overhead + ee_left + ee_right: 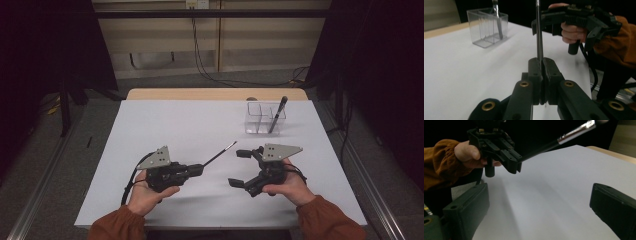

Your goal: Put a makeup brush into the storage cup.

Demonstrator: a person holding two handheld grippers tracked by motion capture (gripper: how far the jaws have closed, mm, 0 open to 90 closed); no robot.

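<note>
The left gripper has its jaws clenched on a thin black pen, whose free end sticks out beyond them toward the right gripper; those jaws stand released, likely ready to take it

Between the right gripper's wide-apart jaws lies bare white table. Beyond them, the left gripper clamps a black, silver-tipped rod slanting past the right finger.
</note>
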